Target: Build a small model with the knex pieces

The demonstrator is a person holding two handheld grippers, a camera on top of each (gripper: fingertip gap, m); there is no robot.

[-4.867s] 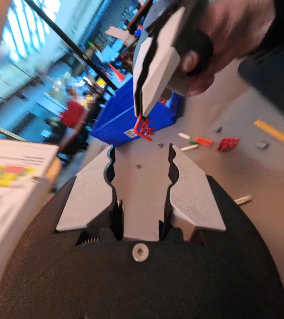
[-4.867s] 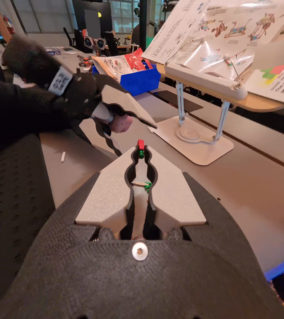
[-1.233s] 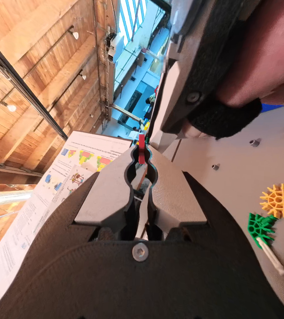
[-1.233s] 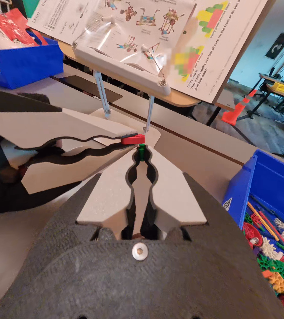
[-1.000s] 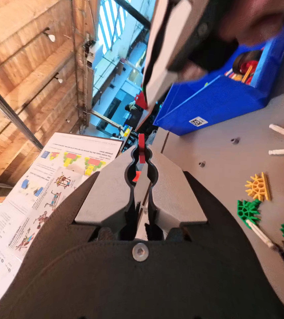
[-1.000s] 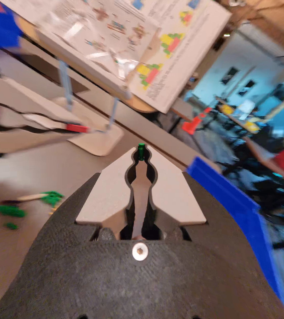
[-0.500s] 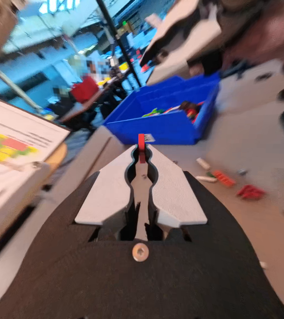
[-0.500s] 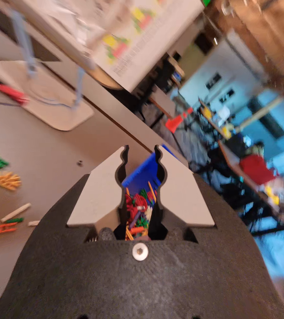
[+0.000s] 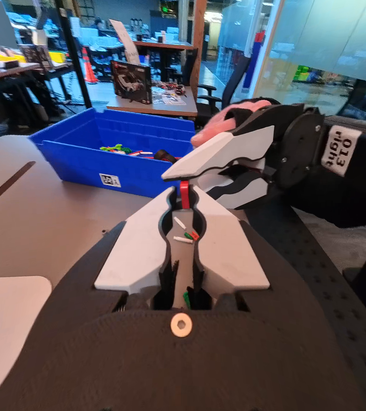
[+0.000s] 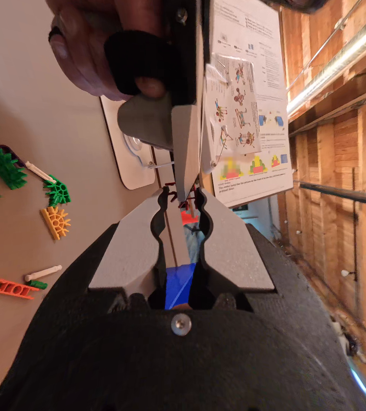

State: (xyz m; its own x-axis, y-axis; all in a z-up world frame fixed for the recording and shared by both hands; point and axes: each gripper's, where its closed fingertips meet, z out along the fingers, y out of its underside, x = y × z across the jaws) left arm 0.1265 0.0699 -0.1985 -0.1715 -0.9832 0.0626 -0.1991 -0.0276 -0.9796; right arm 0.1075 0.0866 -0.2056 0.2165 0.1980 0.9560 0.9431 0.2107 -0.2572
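My left gripper (image 9: pixel 183 191) is shut on a flat red connector (image 9: pixel 184 195), which stands upright between its tips above the grey table (image 9: pixel 55 222). My right gripper (image 9: pixel 182 183) comes in from the right, held by a person's hand (image 9: pixel 217 124). Its jaws are apart, with the upper tip over the top of the red connector. In the right wrist view my right gripper (image 10: pixel 181 190) is open, its tips on either side of the red connector (image 10: pixel 173 196) and of the left gripper (image 10: pixel 184 193), which is seen edge-on. I cannot tell whether the right fingers touch the connector.
A blue bin (image 9: pixel 77 155) of mixed parts stands behind the grippers. Green connectors (image 10: pixel 8 169), a yellow connector (image 10: pixel 56 222), a white rod (image 10: pixel 41 272) and an orange piece (image 10: pixel 10 289) lie loose on the table. An instruction sheet (image 10: pixel 251 111) sits on a white stand (image 10: pixel 131 160).
The right gripper let go of a green piece, opened, swung over the blue bin, and has now come back around the red connector. The left gripper stays shut on it.
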